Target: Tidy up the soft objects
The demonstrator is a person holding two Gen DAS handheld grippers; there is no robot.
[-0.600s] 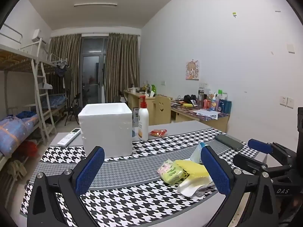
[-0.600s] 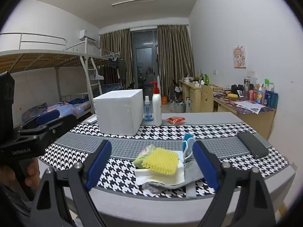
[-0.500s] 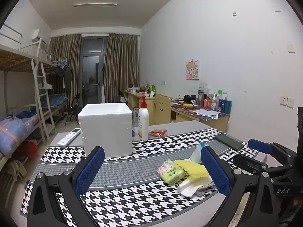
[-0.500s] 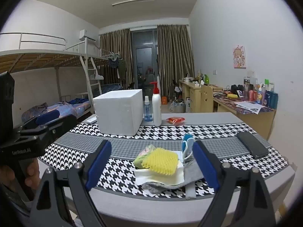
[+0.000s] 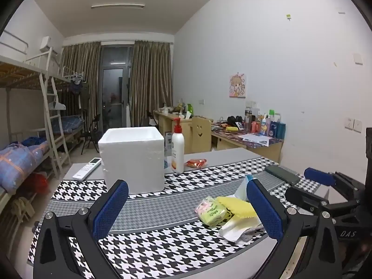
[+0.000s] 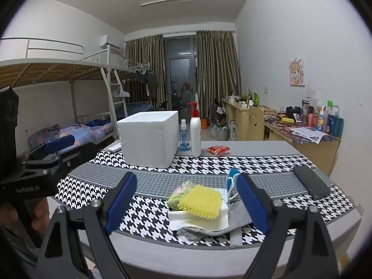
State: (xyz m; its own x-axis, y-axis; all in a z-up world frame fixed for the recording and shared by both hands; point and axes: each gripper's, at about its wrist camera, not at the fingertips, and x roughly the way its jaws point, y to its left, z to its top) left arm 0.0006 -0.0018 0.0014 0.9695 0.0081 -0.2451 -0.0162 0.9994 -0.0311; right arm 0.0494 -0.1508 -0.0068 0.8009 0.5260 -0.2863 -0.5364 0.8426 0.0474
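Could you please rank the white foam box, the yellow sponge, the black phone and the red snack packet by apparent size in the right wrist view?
1. white foam box
2. yellow sponge
3. black phone, nearly alike
4. red snack packet, though farther away

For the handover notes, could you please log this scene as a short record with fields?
surface: table with houndstooth cloth
soft pile: yellow sponge on white foam pad, green packet beside it, grey cloth underneath
container: white foam box, top open, behind the pile
other items: pump bottle, phone
left gripper: open, holding nothing
right gripper: open, pile ahead between its fingers, untouched
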